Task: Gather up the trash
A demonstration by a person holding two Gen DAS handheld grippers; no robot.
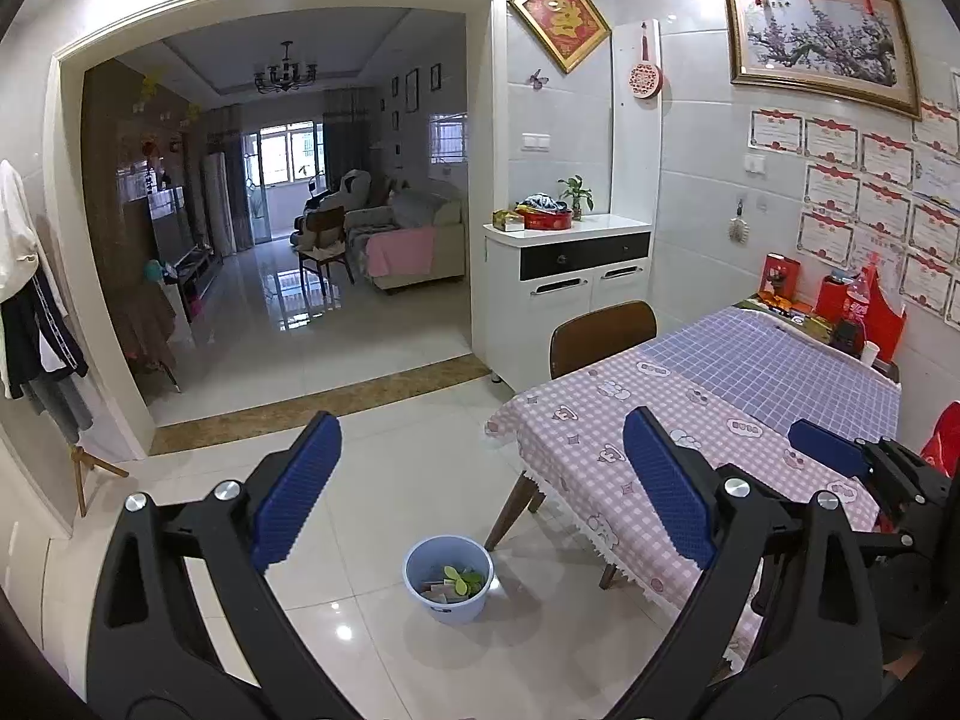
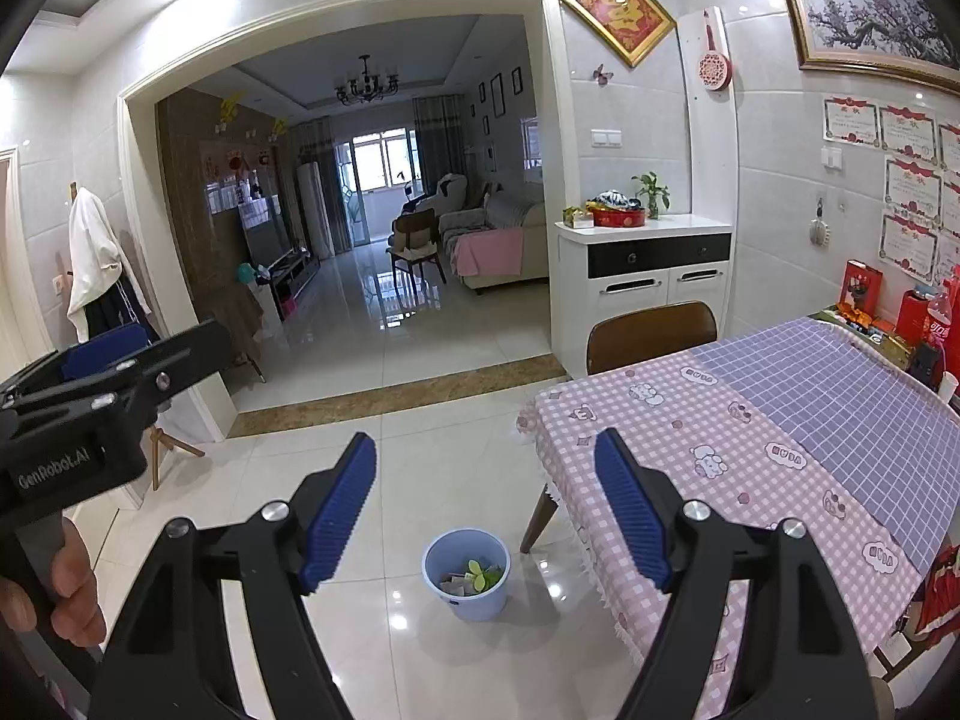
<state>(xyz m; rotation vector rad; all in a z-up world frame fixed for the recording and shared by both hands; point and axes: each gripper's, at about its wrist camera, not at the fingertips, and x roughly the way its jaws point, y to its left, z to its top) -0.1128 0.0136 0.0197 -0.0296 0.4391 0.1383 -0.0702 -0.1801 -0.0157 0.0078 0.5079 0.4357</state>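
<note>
A light blue bucket (image 1: 448,579) stands on the white tiled floor beside the table's near corner, holding green lime pieces and scraps of paper trash; it also shows in the right wrist view (image 2: 467,573). My left gripper (image 1: 480,480) is open and empty, held high above the bucket. My right gripper (image 2: 485,495) is open and empty, also above the bucket. The right gripper shows at the right edge of the left wrist view (image 1: 840,456), over the table. The left gripper's body shows at the left of the right wrist view.
A table with a pink and purple checked cloth (image 1: 708,414) stands to the right, a brown chair (image 1: 603,336) at its far side. Red boxes and a bottle (image 1: 852,306) sit by the wall. A white cabinet (image 1: 564,282) stands beyond; a coat rack (image 2: 102,264) left.
</note>
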